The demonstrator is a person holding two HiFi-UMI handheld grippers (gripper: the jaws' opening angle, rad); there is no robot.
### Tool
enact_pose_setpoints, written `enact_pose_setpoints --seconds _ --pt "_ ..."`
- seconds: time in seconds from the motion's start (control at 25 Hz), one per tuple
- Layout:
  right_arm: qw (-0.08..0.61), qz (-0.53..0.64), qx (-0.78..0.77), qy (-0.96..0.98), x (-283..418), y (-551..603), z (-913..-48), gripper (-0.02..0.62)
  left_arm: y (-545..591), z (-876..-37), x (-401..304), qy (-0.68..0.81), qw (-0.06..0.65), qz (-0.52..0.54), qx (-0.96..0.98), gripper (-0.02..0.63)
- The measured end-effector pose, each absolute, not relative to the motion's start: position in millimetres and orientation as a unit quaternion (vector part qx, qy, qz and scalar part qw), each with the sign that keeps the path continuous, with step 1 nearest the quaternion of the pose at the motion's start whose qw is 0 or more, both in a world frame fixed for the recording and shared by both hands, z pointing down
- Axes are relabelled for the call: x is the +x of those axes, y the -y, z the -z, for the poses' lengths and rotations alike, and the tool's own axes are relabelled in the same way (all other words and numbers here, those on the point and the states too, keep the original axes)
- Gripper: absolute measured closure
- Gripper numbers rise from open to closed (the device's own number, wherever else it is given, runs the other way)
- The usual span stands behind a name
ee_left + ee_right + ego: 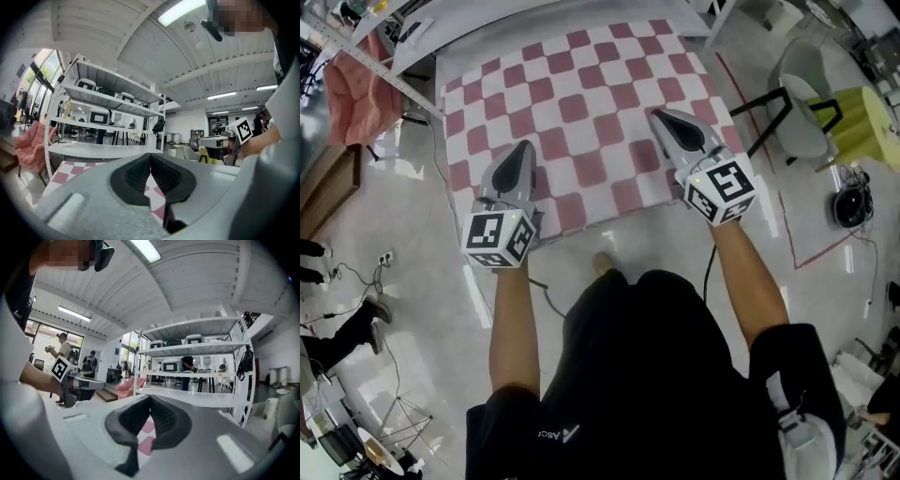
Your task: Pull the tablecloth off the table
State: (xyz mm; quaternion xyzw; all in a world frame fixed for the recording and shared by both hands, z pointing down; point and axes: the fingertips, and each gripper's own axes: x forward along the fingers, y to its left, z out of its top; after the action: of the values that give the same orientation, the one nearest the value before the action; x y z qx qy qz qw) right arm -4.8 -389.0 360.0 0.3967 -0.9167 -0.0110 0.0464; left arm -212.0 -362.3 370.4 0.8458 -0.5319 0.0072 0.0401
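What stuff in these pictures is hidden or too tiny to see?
Table: the tablecloth covers its near part in every view.
Tablecloth's near edge: in the head view, the left gripper and right gripper sit over parts of it.
Shelf rack: in both gripper views, the boxes on it are too small to identify.
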Motion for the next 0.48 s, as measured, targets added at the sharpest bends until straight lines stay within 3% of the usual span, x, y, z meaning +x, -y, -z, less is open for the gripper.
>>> enact_pose_setpoints --seconds 0.32,0.36,0.4,0.48 --pt "0.108 -0.035 0.42 0.9 -10 452 -409 0.594 421 -420 -230 0.529 0.097 -0.051 0.841 0.592" --pt "0.116 -0.044 0.419 0.899 -9 459 -417 0.549 427 -426 -232 0.532 0.104 -0.058 0.838 0.59" --pt "0.123 -0.053 0.419 0.898 -8 465 -424 0.493 432 -432 -234 0.536 0.111 -0.065 0.835 0.545" --pt "0.14 -0.063 0.42 0.895 -5 480 -439 0.474 444 -443 -241 0.548 0.124 -0.081 0.823 0.48"
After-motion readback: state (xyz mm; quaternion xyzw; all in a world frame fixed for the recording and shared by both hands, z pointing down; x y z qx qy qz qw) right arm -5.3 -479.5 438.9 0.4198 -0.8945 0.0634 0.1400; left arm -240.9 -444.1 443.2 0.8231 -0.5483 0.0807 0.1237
